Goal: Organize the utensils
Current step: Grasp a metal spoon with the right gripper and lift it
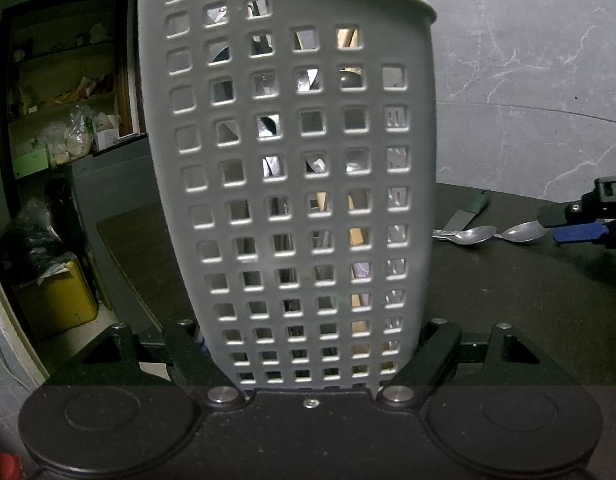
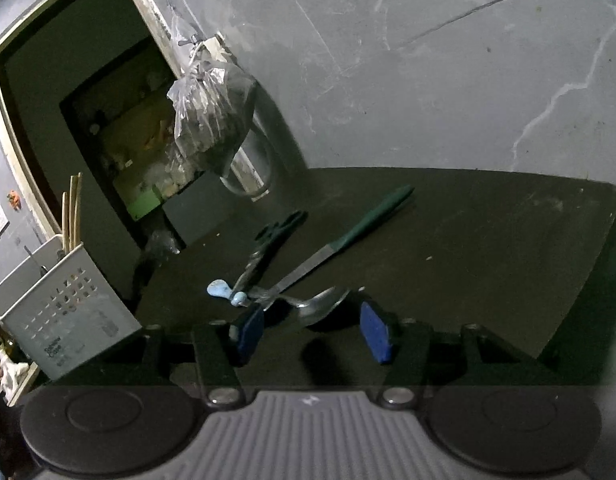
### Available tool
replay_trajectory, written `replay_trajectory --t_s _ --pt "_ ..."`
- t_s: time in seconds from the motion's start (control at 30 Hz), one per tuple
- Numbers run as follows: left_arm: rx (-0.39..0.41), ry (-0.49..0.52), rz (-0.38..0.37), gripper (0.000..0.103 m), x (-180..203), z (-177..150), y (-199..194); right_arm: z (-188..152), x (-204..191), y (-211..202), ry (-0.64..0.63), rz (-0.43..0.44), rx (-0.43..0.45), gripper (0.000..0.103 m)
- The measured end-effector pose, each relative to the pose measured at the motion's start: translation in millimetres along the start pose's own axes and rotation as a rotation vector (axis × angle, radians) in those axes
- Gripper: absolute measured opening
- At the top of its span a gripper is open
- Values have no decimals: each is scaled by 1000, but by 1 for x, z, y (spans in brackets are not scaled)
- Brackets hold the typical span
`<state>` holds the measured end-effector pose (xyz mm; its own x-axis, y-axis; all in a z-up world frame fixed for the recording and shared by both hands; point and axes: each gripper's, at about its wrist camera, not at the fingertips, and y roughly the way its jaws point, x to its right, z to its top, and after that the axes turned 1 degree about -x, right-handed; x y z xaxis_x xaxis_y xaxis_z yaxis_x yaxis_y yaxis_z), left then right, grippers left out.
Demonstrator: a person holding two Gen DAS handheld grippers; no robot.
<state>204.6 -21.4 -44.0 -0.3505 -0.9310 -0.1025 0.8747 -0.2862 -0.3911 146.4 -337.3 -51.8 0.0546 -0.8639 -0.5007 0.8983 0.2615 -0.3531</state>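
My left gripper (image 1: 308, 344) is shut on a grey perforated utensil caddy (image 1: 299, 160), its fingers pressed against both sides of the base. Cutlery and wooden sticks show through the holes. The same caddy (image 2: 63, 320) stands at the left in the right wrist view, with chopsticks (image 2: 71, 212) sticking out. My right gripper (image 2: 312, 332) is open just above the dark table (image 2: 468, 240), blue pads (image 2: 376, 336) apart. Two metal spoons (image 2: 324, 304) lie just ahead of the pads, untouched. A green-handled knife (image 2: 348, 236) lies beyond them. From the left wrist, the right gripper (image 1: 564, 226) hovers beside the spoons (image 1: 474, 235).
A light-blue-handled utensil (image 2: 223, 292) and a dark-handled tool (image 2: 275, 236) lie left of the knife. A plastic bag (image 2: 211, 120) hangs on the marbled wall. A doorway with stocked shelves (image 1: 63, 92) and a yellow box (image 1: 57, 300) sit off the table's left edge.
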Motion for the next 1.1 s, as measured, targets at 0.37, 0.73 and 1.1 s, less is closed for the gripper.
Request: replay_trajectory --t_s 0.37,0.73,1.1 --pt "0 -7 -8 81 -3 0 3 1 1 20 180 -138 34 11" --pt "-1 -8 -6 81 -4 0 5 3 -4 13 57 -177 147 3" --pt "-1 -6 -2 81 -3 1 3 21 -57 -2 -322 -218 380 2"
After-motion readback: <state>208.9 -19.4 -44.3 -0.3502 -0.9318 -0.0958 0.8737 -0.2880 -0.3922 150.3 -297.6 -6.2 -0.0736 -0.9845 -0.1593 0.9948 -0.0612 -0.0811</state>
